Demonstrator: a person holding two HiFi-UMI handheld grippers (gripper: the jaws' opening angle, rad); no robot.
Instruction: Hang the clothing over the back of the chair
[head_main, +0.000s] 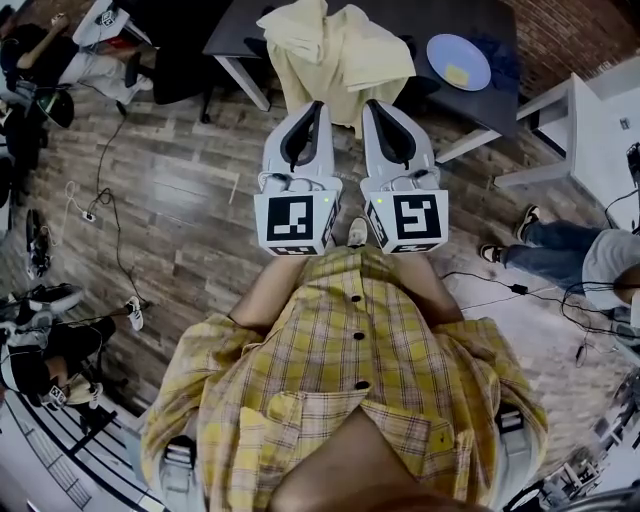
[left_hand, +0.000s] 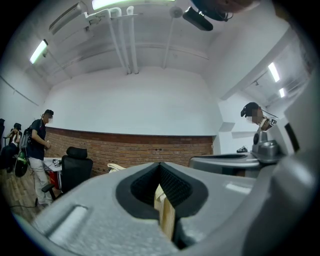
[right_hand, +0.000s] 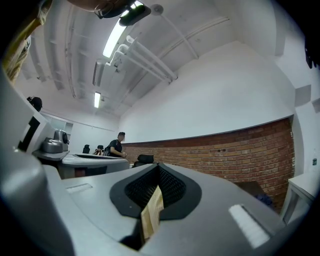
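To do this step well, hold both pinches firm and level so the garment (head_main: 338, 55) hangs flat. Carry it high enough to clear the chair back, then lower it so about half falls on each side. The chair in question is probably the black one (left_hand: 76, 167) off to the left, so a turn that way seems needed first. The left gripper (head_main: 313, 106) and right gripper (head_main: 373, 105) are held side by side at chest height, close together, tilted forward and up. Each is closed on a fold of the pale yellow cloth, seen as a strip between the pads of each gripper. The garment hangs from their tips in front of a dark table (head_main: 400, 20).
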